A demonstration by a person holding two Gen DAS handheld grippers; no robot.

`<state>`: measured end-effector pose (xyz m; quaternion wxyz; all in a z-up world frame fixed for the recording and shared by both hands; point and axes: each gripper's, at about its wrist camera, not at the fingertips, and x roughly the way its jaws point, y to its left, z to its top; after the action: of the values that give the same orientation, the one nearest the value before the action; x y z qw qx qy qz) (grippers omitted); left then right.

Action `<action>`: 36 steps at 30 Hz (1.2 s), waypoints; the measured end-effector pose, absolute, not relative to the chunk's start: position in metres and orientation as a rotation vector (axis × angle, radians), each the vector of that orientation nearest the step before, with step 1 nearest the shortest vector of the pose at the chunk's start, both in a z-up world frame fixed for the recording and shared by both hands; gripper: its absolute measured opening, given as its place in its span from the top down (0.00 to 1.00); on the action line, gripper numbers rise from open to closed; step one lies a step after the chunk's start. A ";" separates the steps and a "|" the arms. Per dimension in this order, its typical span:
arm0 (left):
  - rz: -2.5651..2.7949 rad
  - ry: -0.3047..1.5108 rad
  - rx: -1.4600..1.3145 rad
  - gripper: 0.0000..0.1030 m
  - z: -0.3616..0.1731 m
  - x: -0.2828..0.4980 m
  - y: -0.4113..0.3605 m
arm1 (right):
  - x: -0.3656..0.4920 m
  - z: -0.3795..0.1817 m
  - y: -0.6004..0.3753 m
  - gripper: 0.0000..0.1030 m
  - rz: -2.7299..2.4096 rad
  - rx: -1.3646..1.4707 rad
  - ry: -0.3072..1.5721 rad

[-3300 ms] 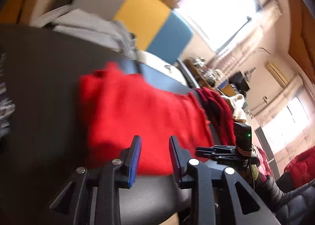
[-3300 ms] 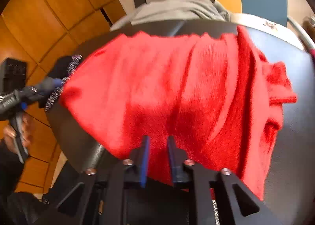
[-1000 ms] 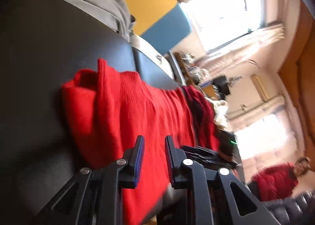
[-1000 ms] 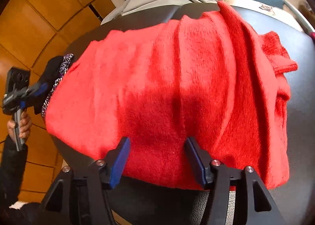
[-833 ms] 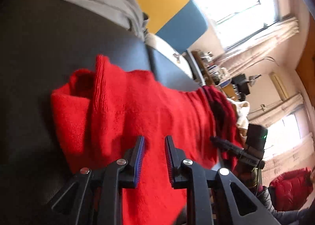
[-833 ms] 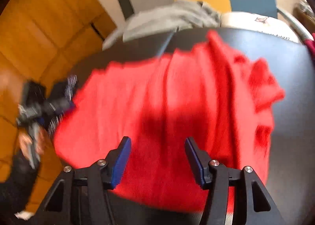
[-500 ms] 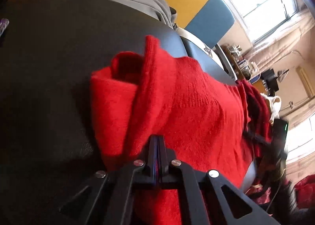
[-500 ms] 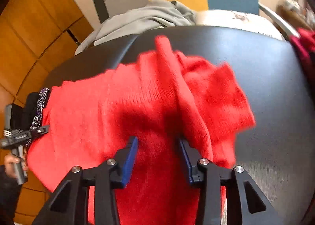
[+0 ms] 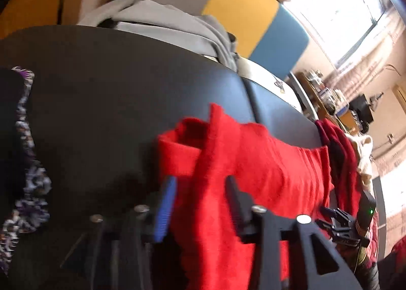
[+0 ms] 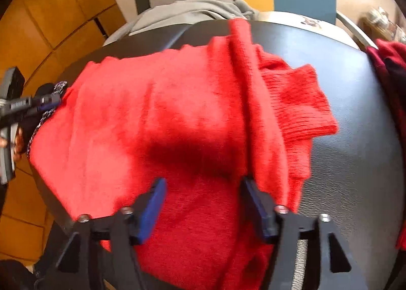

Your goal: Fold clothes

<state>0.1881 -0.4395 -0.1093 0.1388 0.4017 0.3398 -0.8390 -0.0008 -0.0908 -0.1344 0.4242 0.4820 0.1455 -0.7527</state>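
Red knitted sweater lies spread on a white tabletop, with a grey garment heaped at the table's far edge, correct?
Not quite: the tabletop is black, not white, as the right wrist view shows. The rest holds: the red knitted sweater lies spread on it, and a grey garment is heaped at the far edge.

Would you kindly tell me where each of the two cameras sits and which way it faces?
Left wrist: sits on the left gripper, looking down along its opening fingers, spread over the red sweater's edge on the black table; the right gripper shows far right.
Right wrist: sits on the right gripper, looking down over the sweater between its opening fingers; the left gripper and a hand show far left.
Shared: sweater, table, grey garment, dark red cloth.
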 end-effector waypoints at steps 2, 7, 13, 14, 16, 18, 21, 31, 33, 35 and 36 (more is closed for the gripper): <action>-2.351 1.086 1.235 0.37 -0.123 0.191 -0.451 | 0.004 -0.134 -0.098 0.16 -1.882 1.194 0.377; -2.289 1.318 1.386 0.29 -0.156 0.186 -0.456 | 0.012 -0.146 -0.110 0.00 -1.872 1.169 0.446; -2.289 1.265 1.375 0.29 -0.160 0.174 -0.462 | 0.008 -0.149 -0.102 0.00 -1.850 1.171 0.371; -2.289 1.250 1.375 0.29 -0.159 0.174 -0.460 | 0.007 -0.149 -0.099 0.00 -1.846 1.168 0.360; -2.292 1.208 1.379 0.30 -0.158 0.173 -0.456 | 0.007 -0.149 -0.095 0.00 -1.843 1.157 0.342; -2.310 1.069 1.401 0.30 -0.155 0.168 -0.444 | 0.007 -0.149 -0.092 0.00 -1.843 1.138 0.333; -2.327 1.093 1.376 0.71 -0.154 0.171 -0.441 | 0.010 -0.148 -0.081 0.00 -1.840 1.117 0.330; -2.357 1.157 1.285 0.82 -0.127 0.164 -0.465 | -0.030 -0.111 -0.083 0.76 -1.686 1.093 0.441; -2.364 1.130 1.296 0.82 -0.120 0.160 -0.467 | -0.035 -0.105 -0.089 0.76 -1.656 1.075 0.501; -2.368 1.110 1.302 0.82 -0.113 0.157 -0.468 | -0.038 -0.102 -0.097 0.76 -1.631 1.053 0.550; -2.371 1.117 1.298 0.82 -0.111 0.155 -0.468 | -0.039 -0.102 -0.101 0.76 -1.621 1.046 0.572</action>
<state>0.1546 -0.4682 -0.1111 0.1085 0.4411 0.3796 -0.8060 -0.0390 -0.1008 -0.1022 0.5352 0.4391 0.2402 -0.6804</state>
